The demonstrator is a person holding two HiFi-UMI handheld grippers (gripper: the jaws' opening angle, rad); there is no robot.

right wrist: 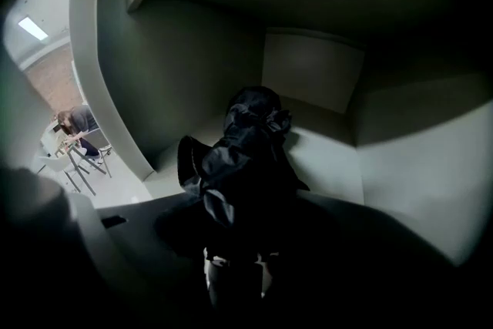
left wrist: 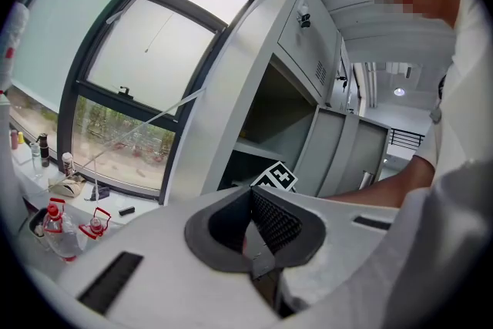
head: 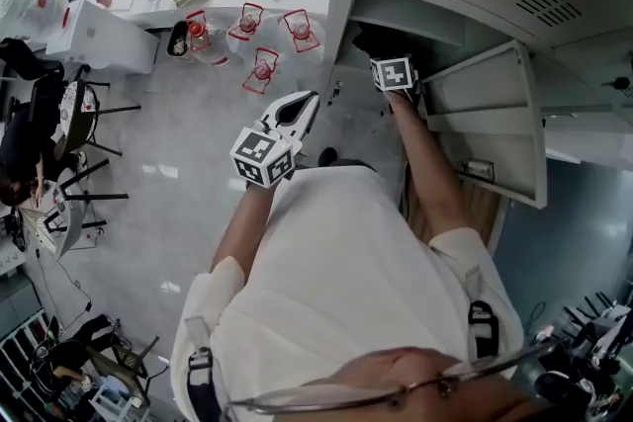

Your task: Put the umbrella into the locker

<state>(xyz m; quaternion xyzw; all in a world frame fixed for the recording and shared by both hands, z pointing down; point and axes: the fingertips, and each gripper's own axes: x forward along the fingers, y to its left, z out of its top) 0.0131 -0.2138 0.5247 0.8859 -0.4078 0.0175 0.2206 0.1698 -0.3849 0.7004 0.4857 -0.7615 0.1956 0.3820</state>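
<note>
Right gripper (head: 391, 64), 12 o'clock: jaws hidden in locker (head: 341, 15) shadow. Umbrella (right wrist: 250, 158): lower end lost in dark, 6 o'clock. Seated person (right wrist: 77, 123), 9 o'clock: blurred.

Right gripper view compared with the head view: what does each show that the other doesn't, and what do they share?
Only the right gripper view: the right gripper, jaws closed on the black umbrella, and the compartment's back wall. Only the head view: the left gripper held outside, the open locker door, bottles with red handles on the floor. Both: the locker compartment that the right gripper reaches into.
</note>
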